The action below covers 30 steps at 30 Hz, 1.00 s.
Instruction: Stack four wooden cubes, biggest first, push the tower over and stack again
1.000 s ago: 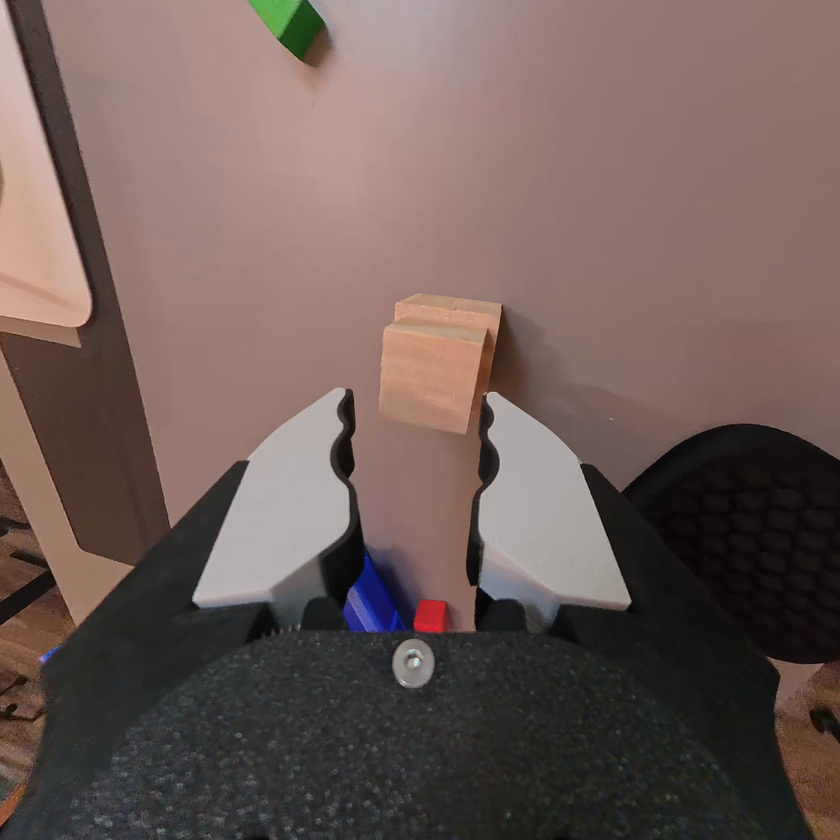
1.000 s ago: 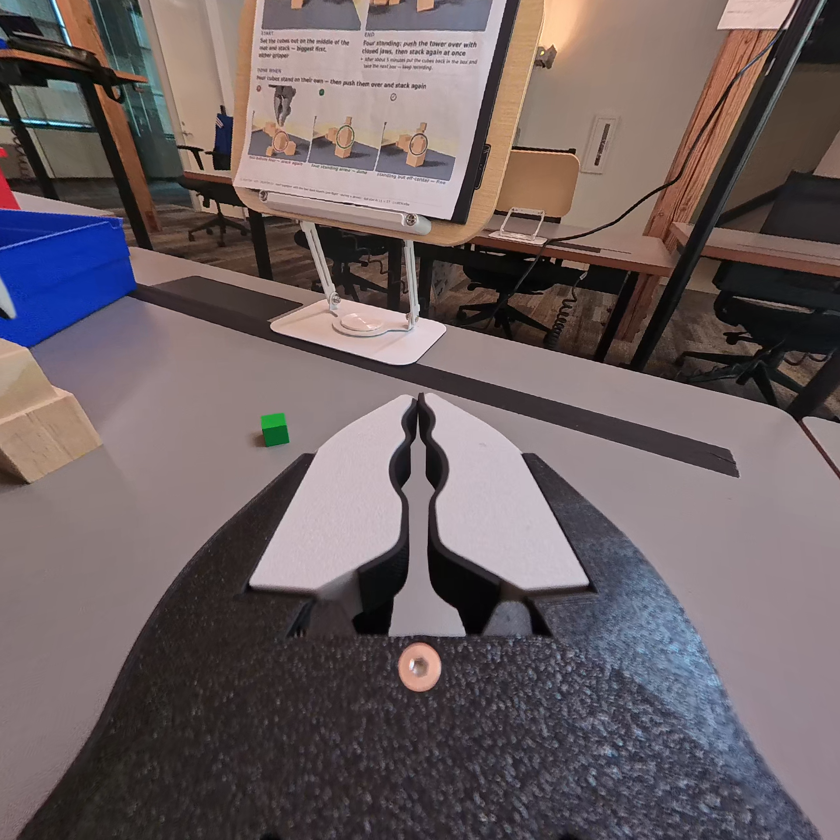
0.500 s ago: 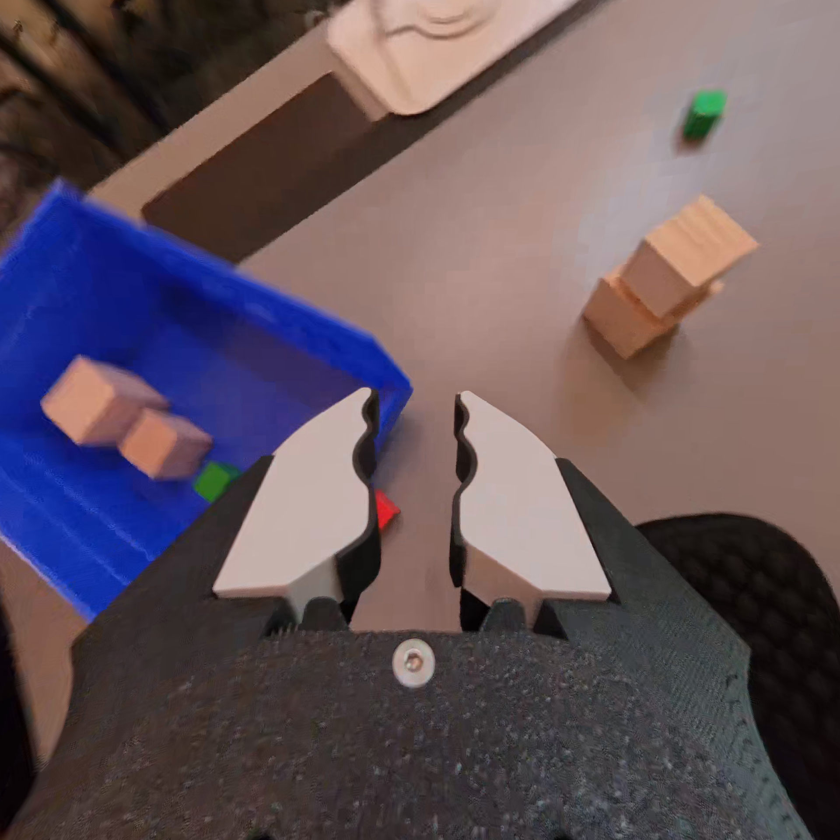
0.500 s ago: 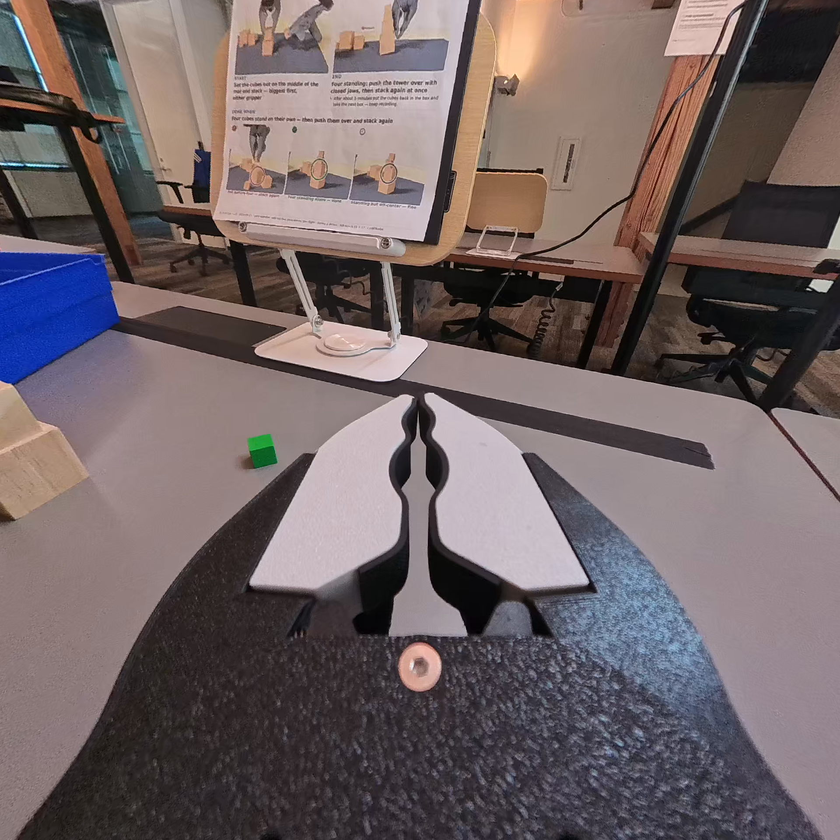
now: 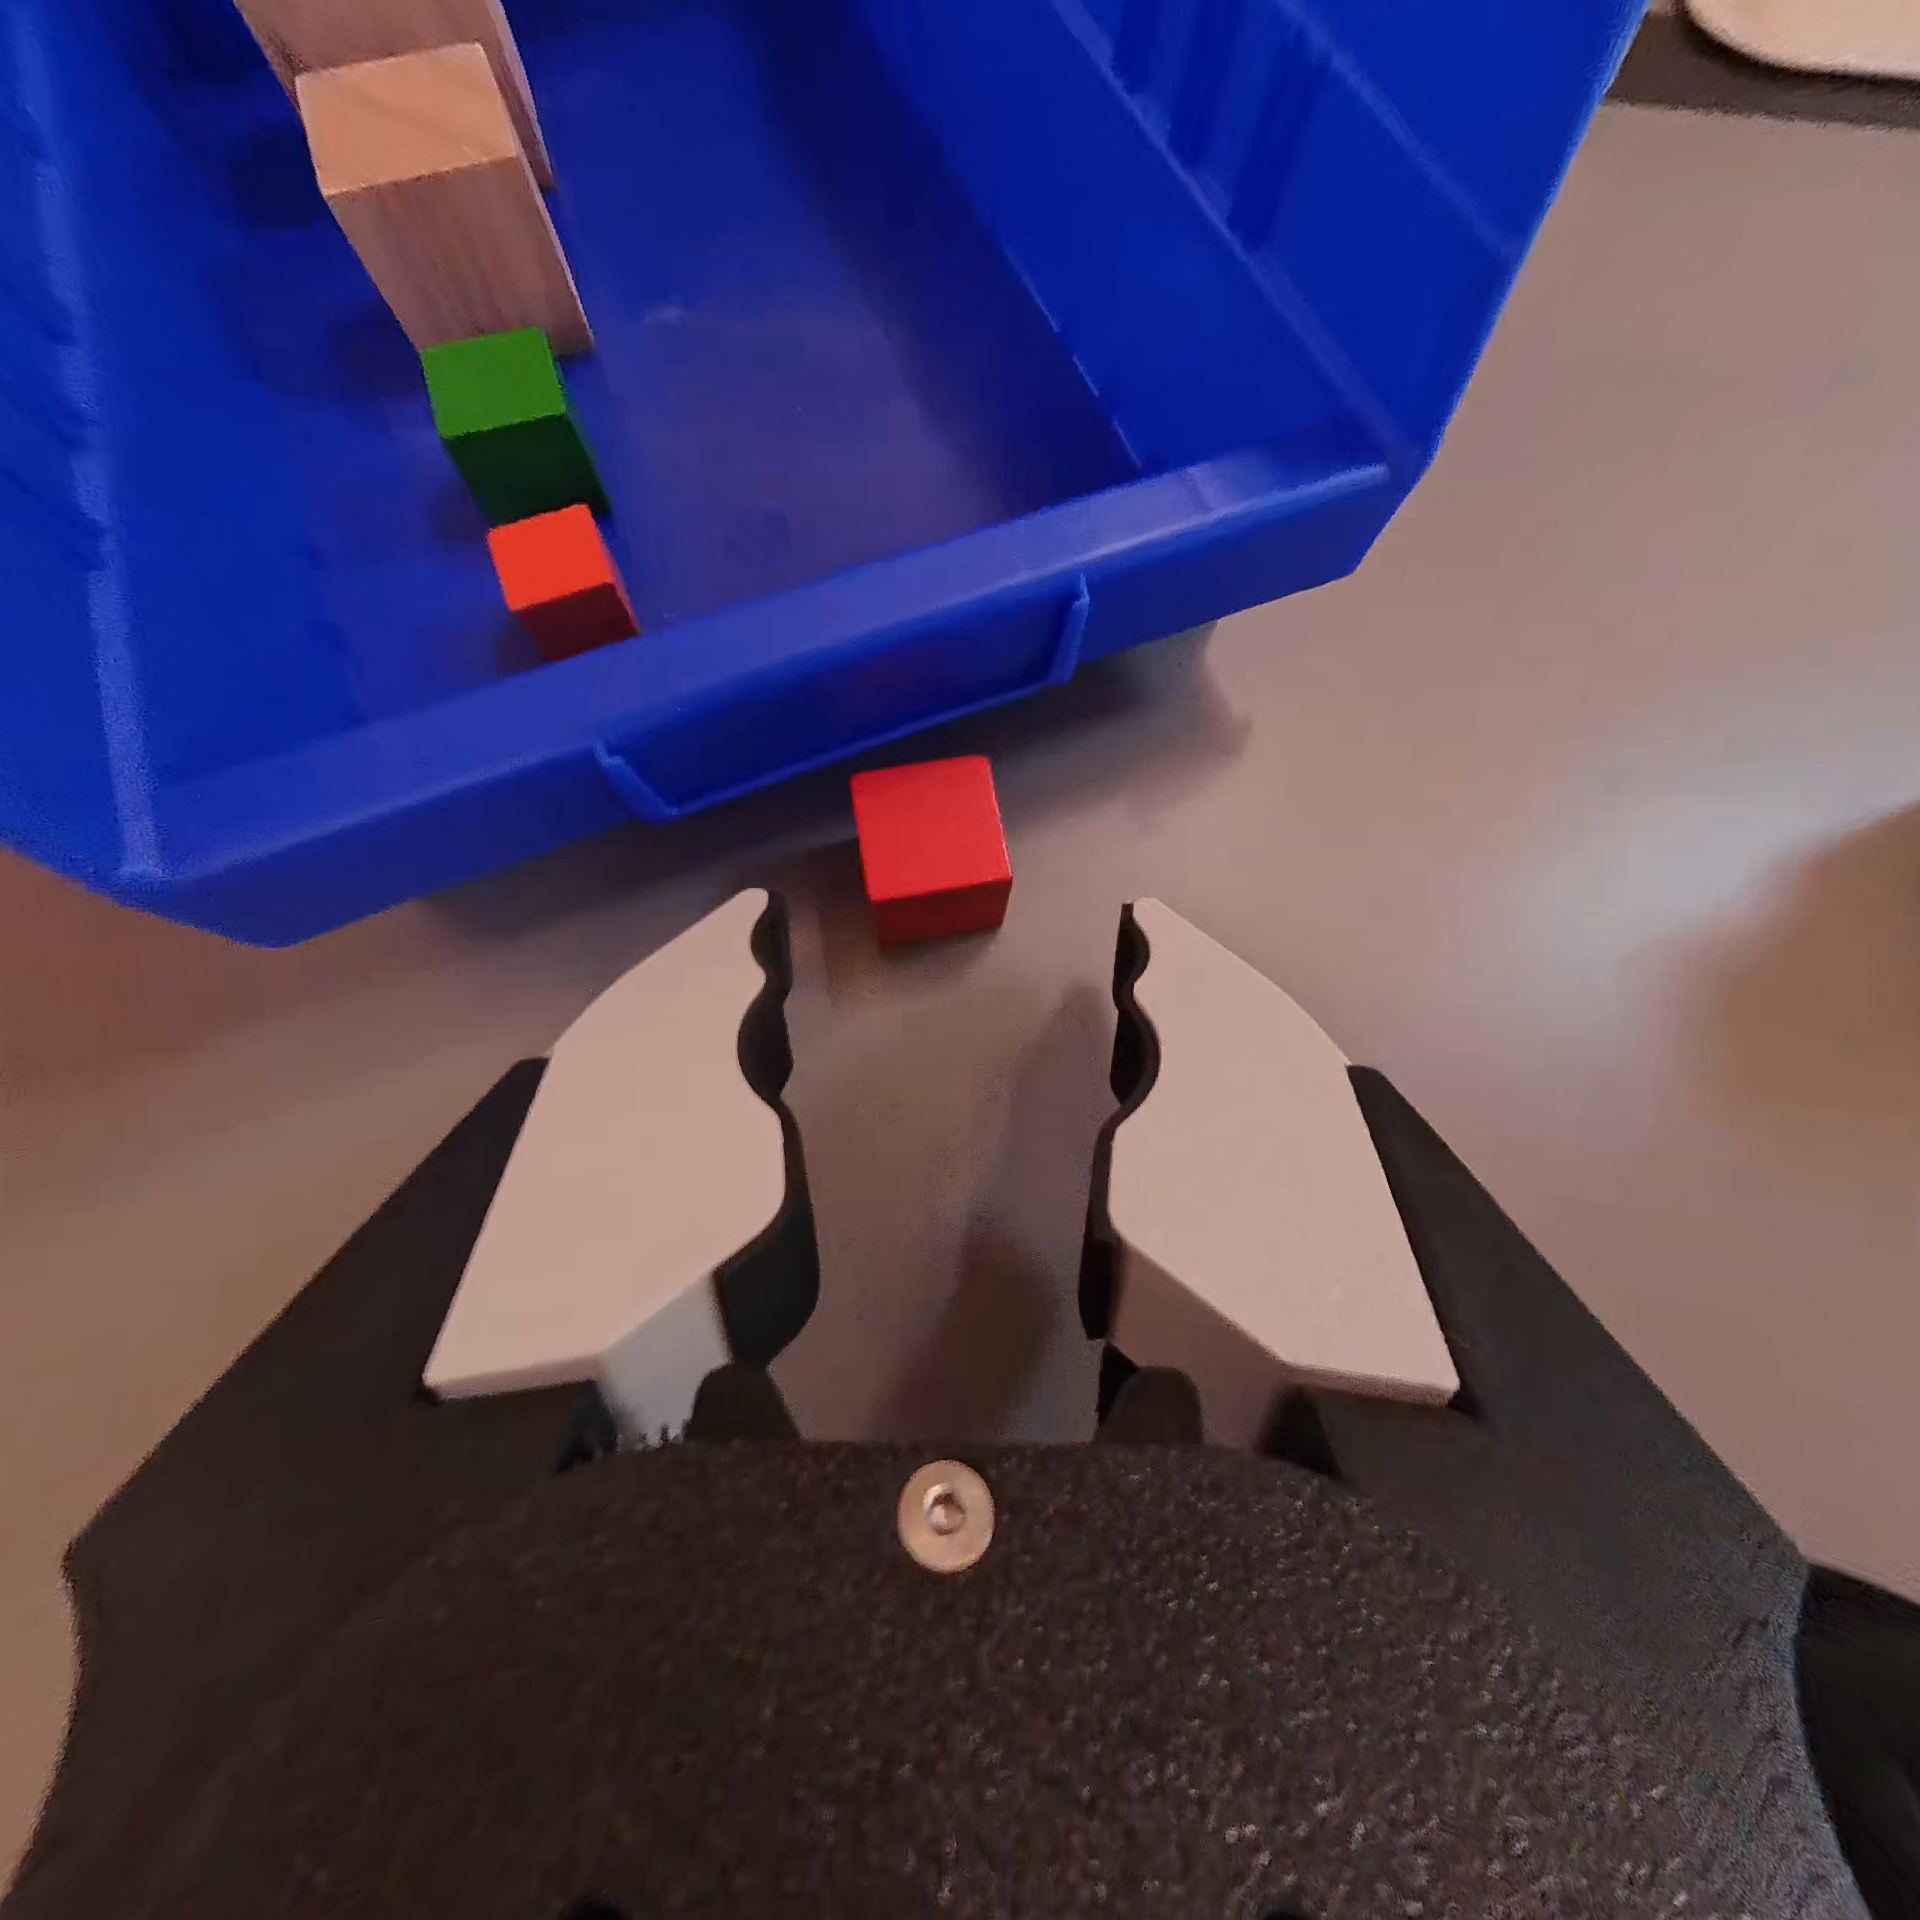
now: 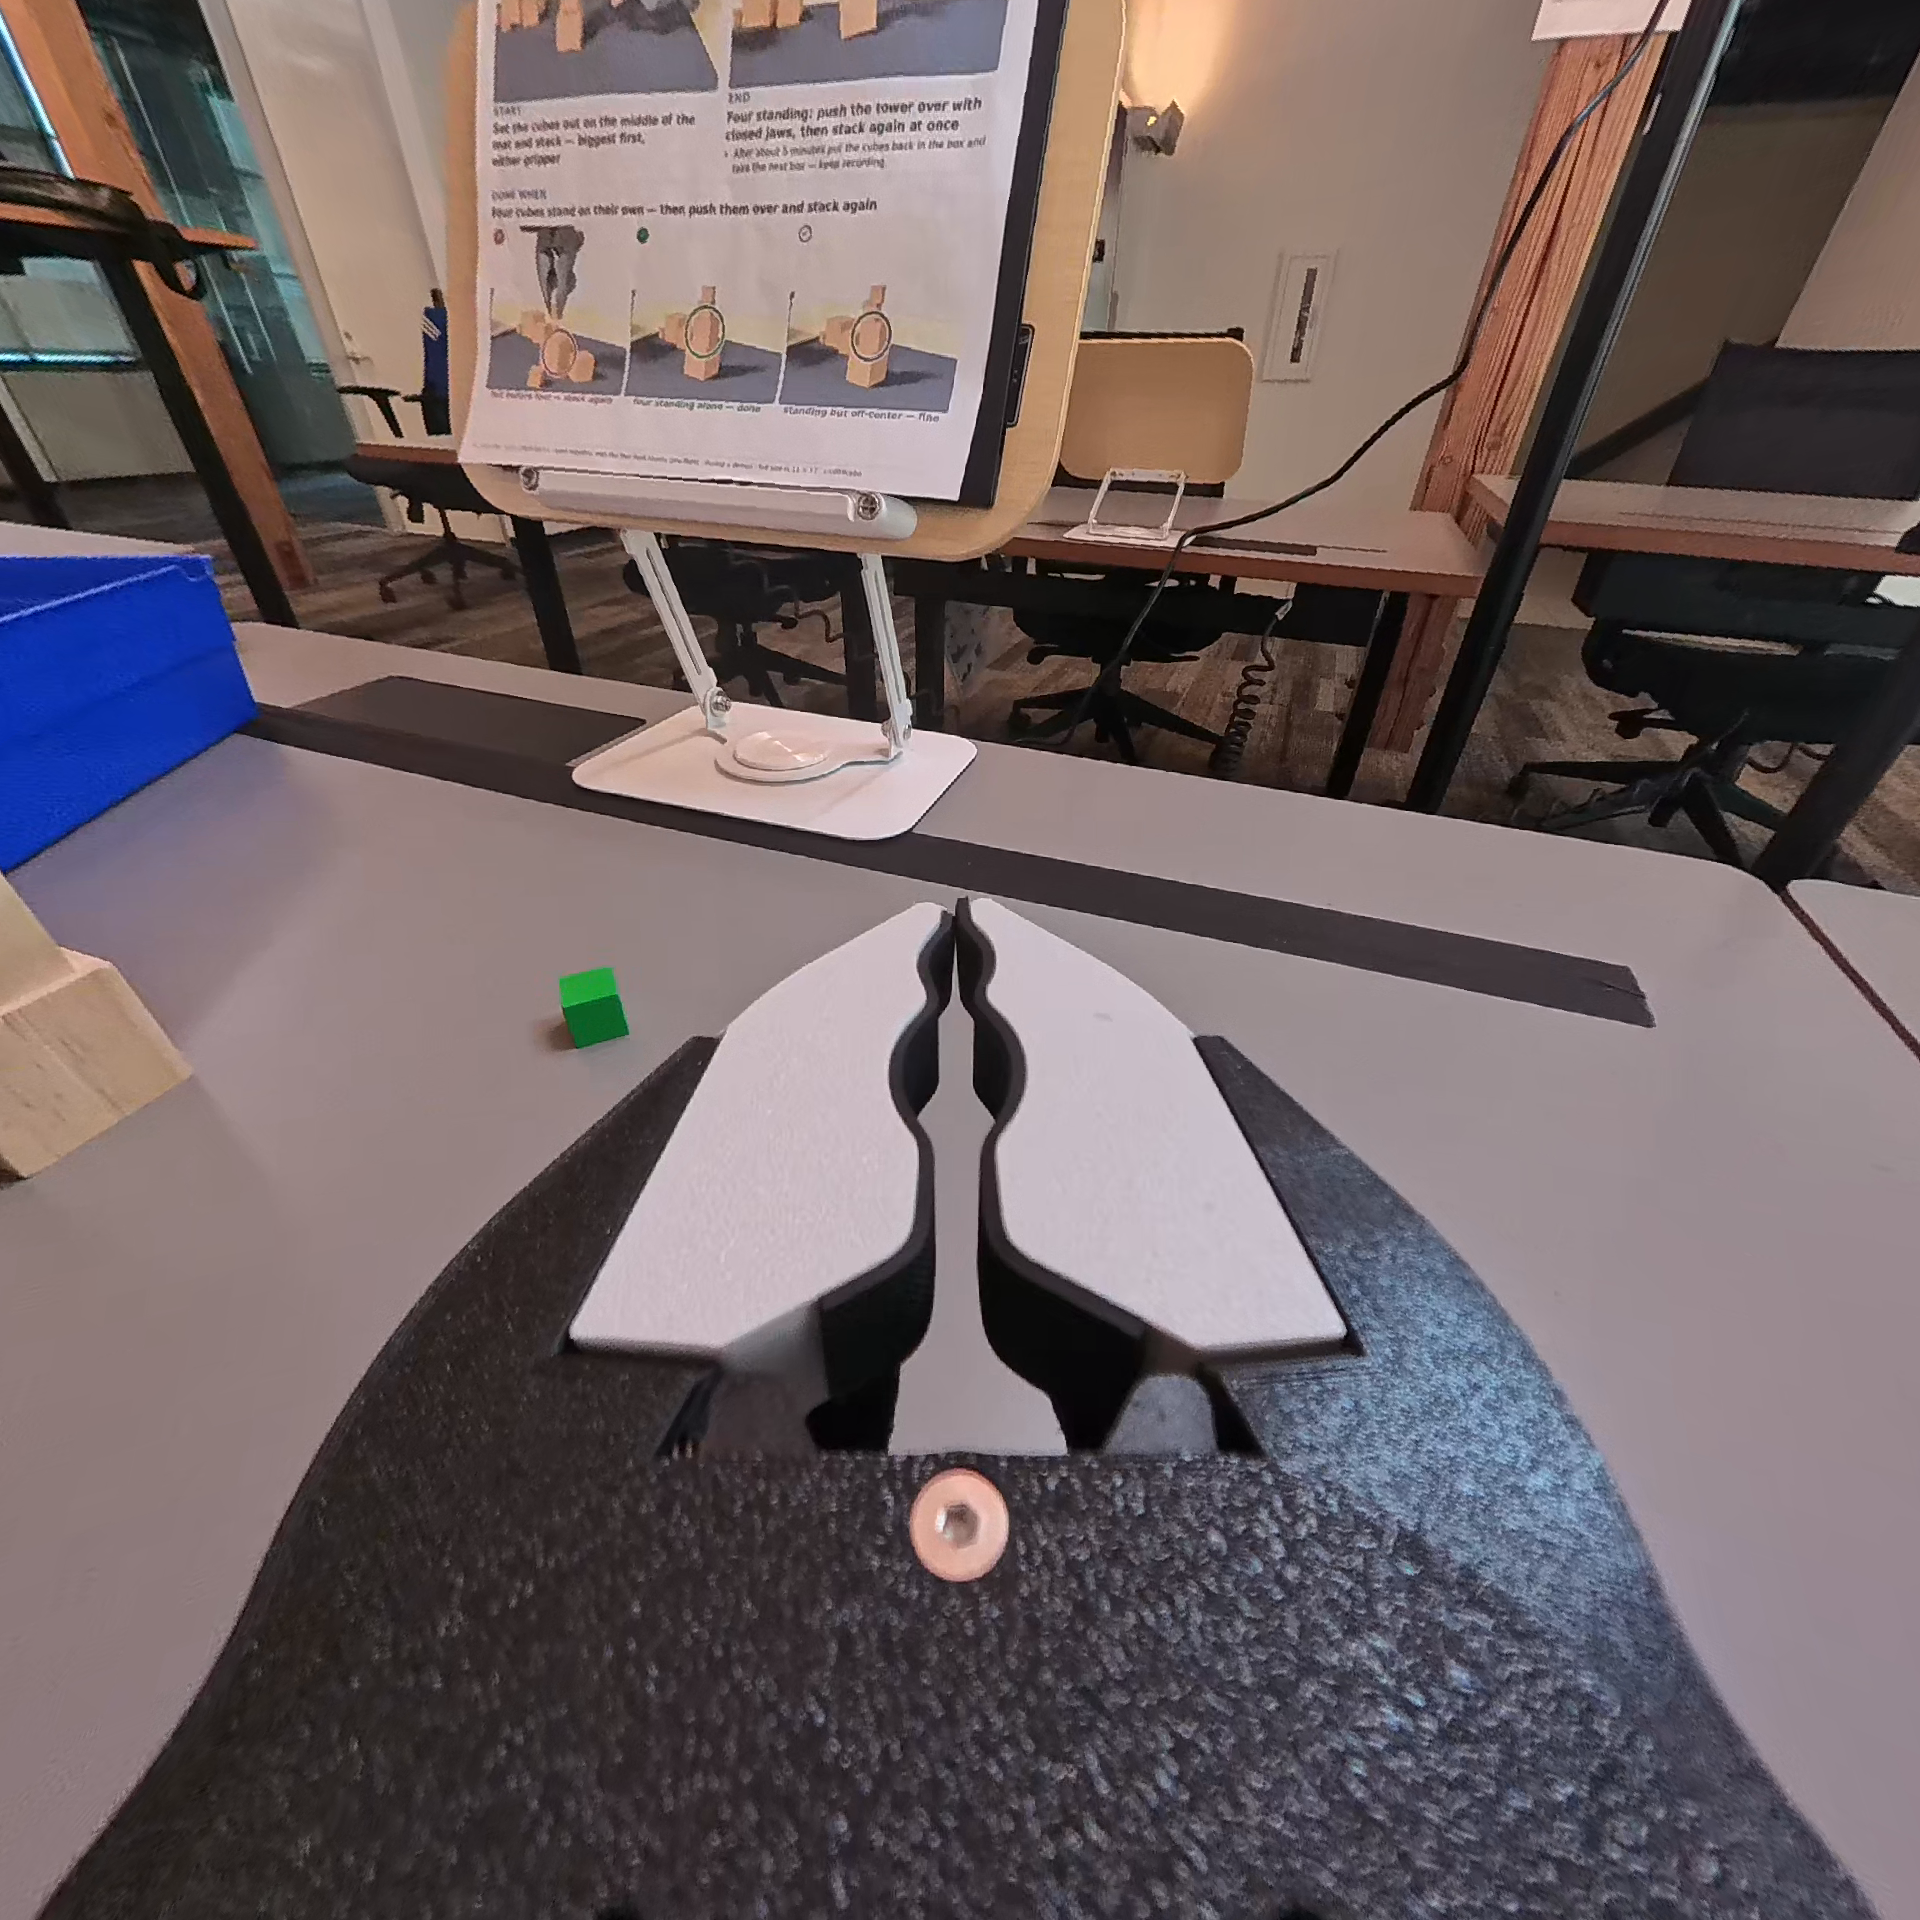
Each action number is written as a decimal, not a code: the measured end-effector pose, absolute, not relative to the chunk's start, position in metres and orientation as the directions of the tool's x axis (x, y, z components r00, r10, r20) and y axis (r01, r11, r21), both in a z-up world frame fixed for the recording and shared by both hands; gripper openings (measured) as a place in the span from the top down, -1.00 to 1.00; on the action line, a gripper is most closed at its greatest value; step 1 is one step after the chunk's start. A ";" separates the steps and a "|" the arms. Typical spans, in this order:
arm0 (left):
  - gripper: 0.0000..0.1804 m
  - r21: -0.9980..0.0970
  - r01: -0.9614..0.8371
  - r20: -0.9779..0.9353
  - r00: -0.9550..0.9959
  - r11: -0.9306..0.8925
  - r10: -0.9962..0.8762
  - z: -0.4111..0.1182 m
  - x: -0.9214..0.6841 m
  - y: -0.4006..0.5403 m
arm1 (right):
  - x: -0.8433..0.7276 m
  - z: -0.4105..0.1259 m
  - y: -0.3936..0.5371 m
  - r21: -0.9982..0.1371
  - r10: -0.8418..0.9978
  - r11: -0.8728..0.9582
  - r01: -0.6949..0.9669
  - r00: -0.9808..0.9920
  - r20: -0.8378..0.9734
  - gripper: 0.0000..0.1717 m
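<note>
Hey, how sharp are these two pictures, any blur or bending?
Left wrist view: motion blur smears the blue bin and table edges; the red cube beyond the open left gripper reads fairly crisp. Right wrist view: sharp, wide-angle bending at the borders; right gripper shut.

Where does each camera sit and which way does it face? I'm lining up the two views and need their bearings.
Left wrist view: on the left gripper, looking steeply down at a red cube on the table by the blue bin; open fingers show.
Right wrist view: on the right gripper, looking level across the table at a sheet stand and green cube; shut fingers show.
Shared: table, bin.
</note>
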<state>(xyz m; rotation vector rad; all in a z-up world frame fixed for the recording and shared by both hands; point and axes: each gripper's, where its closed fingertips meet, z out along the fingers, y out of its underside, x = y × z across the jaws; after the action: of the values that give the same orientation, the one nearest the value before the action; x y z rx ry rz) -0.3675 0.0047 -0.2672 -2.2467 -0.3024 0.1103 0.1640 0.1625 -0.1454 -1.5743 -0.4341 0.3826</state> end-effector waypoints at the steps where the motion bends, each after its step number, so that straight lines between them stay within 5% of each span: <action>1: 0.34 -0.758 0.168 -0.002 0.966 -0.630 0.259 -0.271 -0.369 0.008 | 0.164 -0.145 0.162 -0.999 0.496 -0.031 0.041 0.868 0.020 1.00; 3: 0.39 -0.746 0.155 -0.034 0.962 -0.647 0.270 -0.277 -0.371 0.015 | 0.165 -0.145 0.162 -0.999 0.495 -0.032 0.038 0.869 0.017 1.00; 5: 0.68 -0.757 0.103 -0.087 0.962 -0.645 0.257 -0.275 -0.374 0.019 | 0.166 -0.144 0.163 -0.999 0.496 -0.034 0.035 0.868 0.013 1.00; 7: 0.68 -0.799 0.067 -0.048 0.984 -0.597 0.173 -0.260 -0.358 0.024 | 0.166 -0.144 0.163 -0.999 0.497 -0.035 0.031 0.868 0.010 1.00; 12: 0.68 -0.899 -0.173 -0.047 0.951 -0.401 -0.305 -0.196 -0.265 0.033 | 0.162 -0.143 0.161 -0.999 0.519 -0.041 0.022 0.855 -0.003 1.00; 19: 0.68 -0.902 -0.417 -0.122 0.488 -0.108 -0.865 -0.126 -0.153 0.044 | 0.148 -0.152 0.158 -0.997 0.586 -0.074 0.023 0.810 -0.025 1.00; 24: 0.69 -0.810 -0.583 -0.080 0.221 -0.066 -0.972 -0.140 -0.130 0.061 | 0.151 -0.155 0.160 -0.991 0.599 -0.125 -0.052 0.793 -0.117 1.00; 30: 0.68 -0.739 -0.669 -0.026 0.149 -0.082 -0.988 -0.170 -0.127 0.069 | 0.166 -0.151 0.165 -0.991 0.552 -0.108 -0.075 0.825 -0.123 1.00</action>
<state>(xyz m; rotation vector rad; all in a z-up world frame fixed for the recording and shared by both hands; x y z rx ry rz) -0.1273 0.0690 -0.1699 -1.8192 1.5829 -0.6706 0.1658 0.1646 -0.1512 -1.6015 -0.3849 0.5521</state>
